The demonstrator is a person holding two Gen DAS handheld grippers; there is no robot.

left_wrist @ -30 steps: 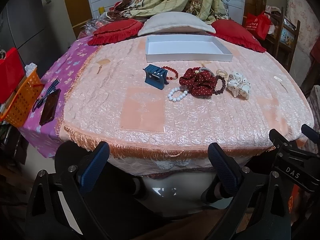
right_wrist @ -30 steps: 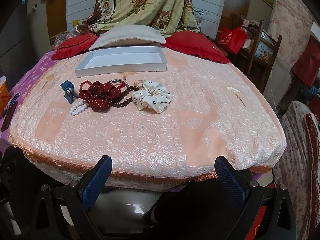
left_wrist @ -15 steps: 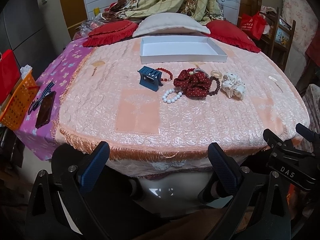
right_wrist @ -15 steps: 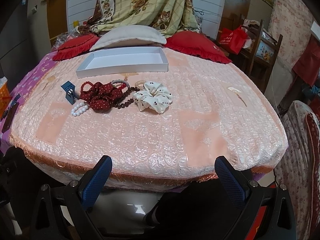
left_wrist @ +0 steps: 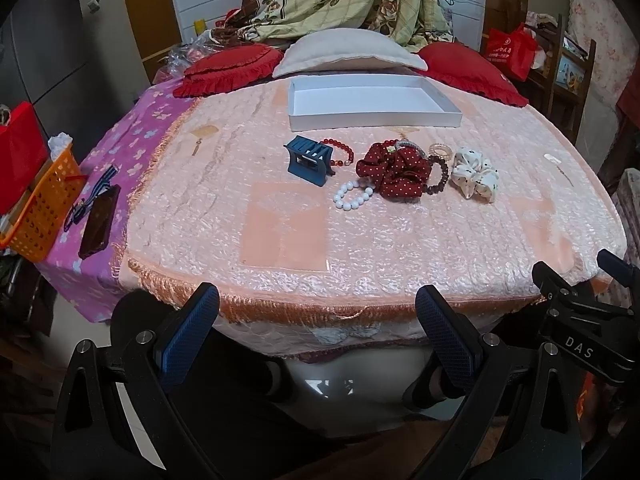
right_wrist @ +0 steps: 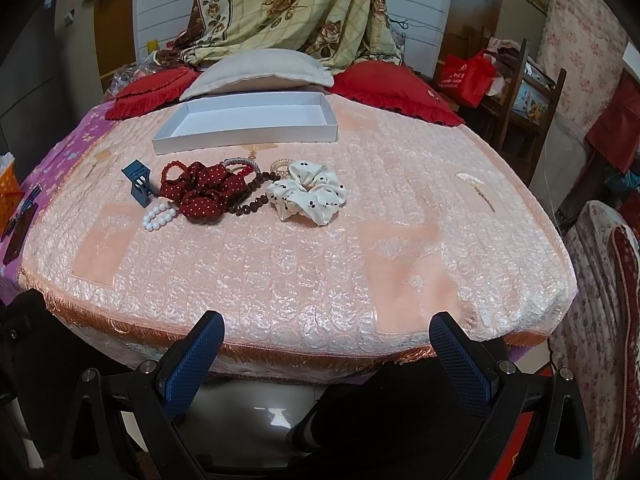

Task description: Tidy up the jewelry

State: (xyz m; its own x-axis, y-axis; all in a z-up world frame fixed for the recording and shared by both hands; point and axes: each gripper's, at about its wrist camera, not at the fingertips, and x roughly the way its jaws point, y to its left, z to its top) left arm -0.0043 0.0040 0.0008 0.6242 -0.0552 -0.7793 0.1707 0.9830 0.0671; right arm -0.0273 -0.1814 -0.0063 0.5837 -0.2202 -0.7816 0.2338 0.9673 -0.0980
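A bed under a peach quilt (left_wrist: 288, 216); floral blanket (right_wrist: 288, 4) at twelve o'clock, wooden chair (right_wrist: 532, 92) at two.

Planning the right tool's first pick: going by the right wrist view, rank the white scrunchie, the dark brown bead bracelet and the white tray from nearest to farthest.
1. white scrunchie, nearest, slightly left of centre.
2. dark brown bead bracelet, just left, slightly farther.
3. white tray, farthest, near the pillows.

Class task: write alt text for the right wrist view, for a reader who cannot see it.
A cluster of accessories lies on a peach quilted cover: a blue hair claw, a red dotted scrunchie, a white bead bracelet and a white scrunchie. Behind them sits an empty white tray. The right gripper hangs open, short of the edge.
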